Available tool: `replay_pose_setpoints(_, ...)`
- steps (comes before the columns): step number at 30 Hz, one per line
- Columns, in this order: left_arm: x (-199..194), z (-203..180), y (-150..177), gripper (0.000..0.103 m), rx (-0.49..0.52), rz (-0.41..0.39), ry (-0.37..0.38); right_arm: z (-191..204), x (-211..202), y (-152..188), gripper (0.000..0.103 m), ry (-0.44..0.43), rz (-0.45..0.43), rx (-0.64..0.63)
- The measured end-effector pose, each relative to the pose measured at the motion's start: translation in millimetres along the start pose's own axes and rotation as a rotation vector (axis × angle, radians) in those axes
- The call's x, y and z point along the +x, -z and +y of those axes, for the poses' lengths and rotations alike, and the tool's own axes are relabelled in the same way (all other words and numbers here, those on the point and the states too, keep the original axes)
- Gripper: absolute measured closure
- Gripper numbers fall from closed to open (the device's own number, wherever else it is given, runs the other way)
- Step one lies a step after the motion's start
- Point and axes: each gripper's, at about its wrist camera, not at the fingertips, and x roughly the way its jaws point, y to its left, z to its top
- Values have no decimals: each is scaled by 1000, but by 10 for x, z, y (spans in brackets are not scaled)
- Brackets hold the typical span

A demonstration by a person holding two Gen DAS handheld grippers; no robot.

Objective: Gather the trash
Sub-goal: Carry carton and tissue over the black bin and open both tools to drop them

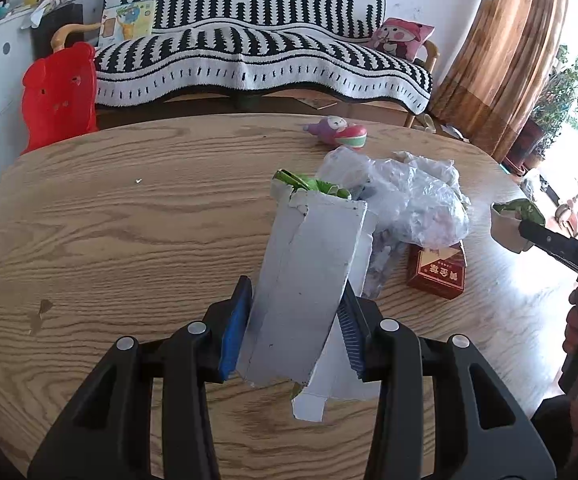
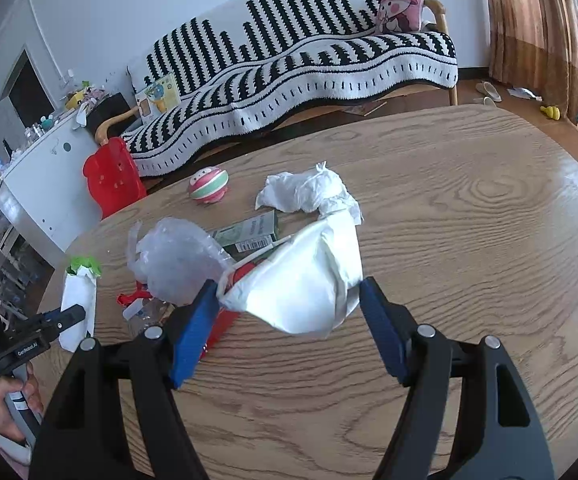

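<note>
Trash on the wooden surface (image 1: 129, 240) is light and crushable: left tool (image 1: 293, 320) pinches a flattened white carton (image 1: 305, 280) across its stiff sides, right tool (image 2: 289, 304) pinches soft crumpled white paper (image 2: 309, 280) mid-bulge

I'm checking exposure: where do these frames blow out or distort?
Left wrist view: the window beside the curtain is blown out, glare washing the table edge. Right wrist view: sheen on the table's right side, the sofa bowed by the fisheye.
</note>
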Motion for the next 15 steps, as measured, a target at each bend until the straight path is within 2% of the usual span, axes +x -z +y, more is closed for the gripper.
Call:
replay_pose_setpoints(9,-10,12,-11,61,5,-6,3,17,26,2,32,1,17,-12)
replay_pose_setpoints(13,-98,-12,-47,61,-8,-51,-3,41,19,-10,32,-4,18,-17)
replay_pose_setpoints(15,-190,-146,-60,61,35,-92,-37,56,-30,-20,32,-3,-4,-15)
